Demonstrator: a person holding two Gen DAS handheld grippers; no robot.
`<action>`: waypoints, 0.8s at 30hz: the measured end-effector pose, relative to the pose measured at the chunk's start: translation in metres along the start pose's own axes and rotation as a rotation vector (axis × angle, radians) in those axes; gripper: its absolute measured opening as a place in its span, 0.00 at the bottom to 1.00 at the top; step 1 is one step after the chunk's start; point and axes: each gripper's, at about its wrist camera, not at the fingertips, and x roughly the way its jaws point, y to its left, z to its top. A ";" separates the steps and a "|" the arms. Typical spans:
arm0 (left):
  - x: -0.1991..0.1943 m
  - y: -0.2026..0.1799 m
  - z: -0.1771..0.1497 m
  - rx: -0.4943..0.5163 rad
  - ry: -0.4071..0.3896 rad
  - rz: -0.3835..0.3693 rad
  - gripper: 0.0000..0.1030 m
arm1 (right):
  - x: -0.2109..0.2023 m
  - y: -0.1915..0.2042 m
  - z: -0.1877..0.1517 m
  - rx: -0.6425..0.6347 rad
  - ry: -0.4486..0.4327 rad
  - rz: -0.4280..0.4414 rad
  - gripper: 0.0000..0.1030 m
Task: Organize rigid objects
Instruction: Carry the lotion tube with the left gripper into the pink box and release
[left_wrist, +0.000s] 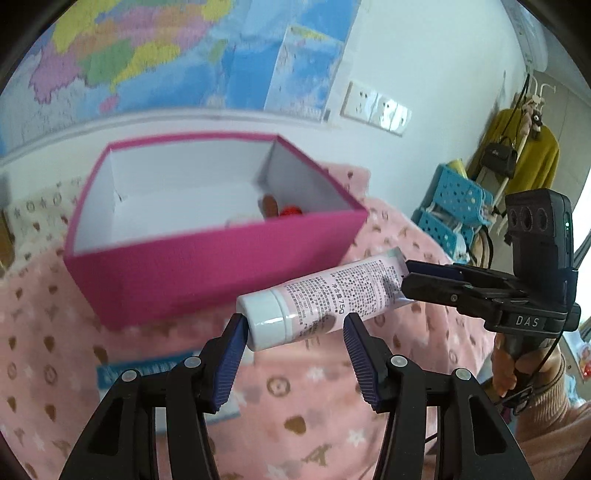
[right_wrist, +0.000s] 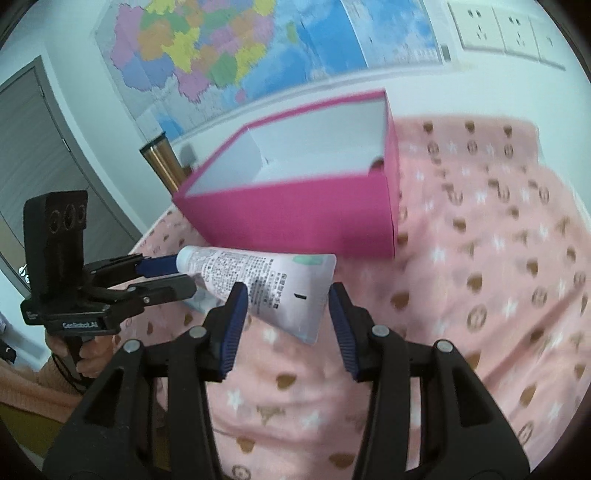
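Observation:
A pale pink tube (left_wrist: 332, 291) with a white cap hangs above the pink blanket (left_wrist: 295, 413), held at both ends. My left gripper (left_wrist: 294, 321) is shut on its cap end, pads against the cap and the body. My right gripper (left_wrist: 406, 276) comes in from the right and is shut on the flat crimped end. In the right wrist view the tube (right_wrist: 258, 273) lies across my right gripper (right_wrist: 287, 291), and the left gripper (right_wrist: 184, 275) clamps the cap at the left. The open magenta box (left_wrist: 207, 266) (right_wrist: 295, 214) stands just behind, holding a brown item (left_wrist: 271, 206) and a red item (left_wrist: 290, 212).
A light blue card (left_wrist: 147, 373) lies on the blanket under the left fingers. A gold flask (right_wrist: 162, 162) stands beside the box by the wall. Blue baskets (left_wrist: 454, 206) and a clothes rack with a yellow garment (left_wrist: 532, 155) stand off the right side. A door (right_wrist: 33, 147) is at the left.

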 end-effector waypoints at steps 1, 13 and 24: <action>0.000 0.001 0.004 0.003 -0.005 0.002 0.53 | -0.001 0.001 0.006 -0.011 -0.011 0.000 0.47; 0.005 0.012 0.056 0.014 -0.082 0.051 0.53 | 0.013 -0.010 0.067 -0.055 -0.076 -0.007 0.47; 0.040 0.024 0.073 0.010 -0.031 0.095 0.53 | 0.052 -0.030 0.084 -0.034 -0.022 -0.071 0.47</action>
